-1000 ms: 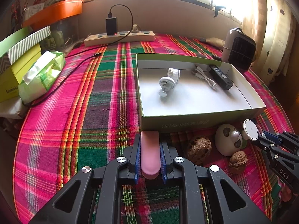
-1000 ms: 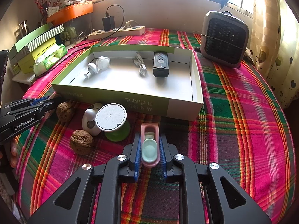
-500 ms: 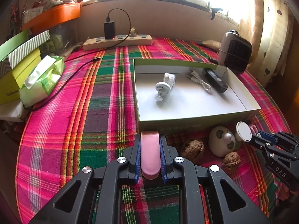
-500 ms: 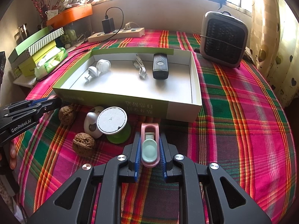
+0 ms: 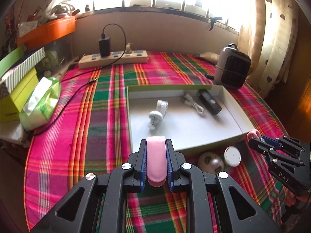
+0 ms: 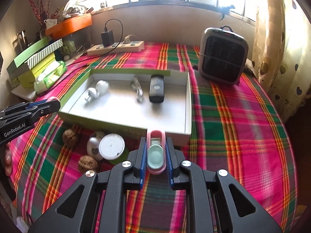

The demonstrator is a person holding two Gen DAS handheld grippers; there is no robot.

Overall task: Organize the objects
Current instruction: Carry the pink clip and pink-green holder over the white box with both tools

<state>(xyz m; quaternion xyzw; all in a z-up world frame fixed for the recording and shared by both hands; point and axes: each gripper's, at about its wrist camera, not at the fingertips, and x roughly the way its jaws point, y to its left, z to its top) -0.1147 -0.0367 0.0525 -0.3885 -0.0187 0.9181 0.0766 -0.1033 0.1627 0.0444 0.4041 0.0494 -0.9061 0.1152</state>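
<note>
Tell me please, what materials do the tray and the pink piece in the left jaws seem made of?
Tray: likely cardboard, matte white inside, green outside; thin folded walls. Pink piece: probably plastic or silicone; smooth, rounded, faint sheen.

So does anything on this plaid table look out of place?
Two brown walnuts lie loose on the cloth beside the green-sided cardboard tray, odd among gadgets; nothing is spilled or visibly damaged.

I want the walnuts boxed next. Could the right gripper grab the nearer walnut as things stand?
Probably not yet: the right gripper is shut on a pink clip, so its jaws are occupied. The walnut itself lies uncovered on the cloth, beside the white round lid.
</note>
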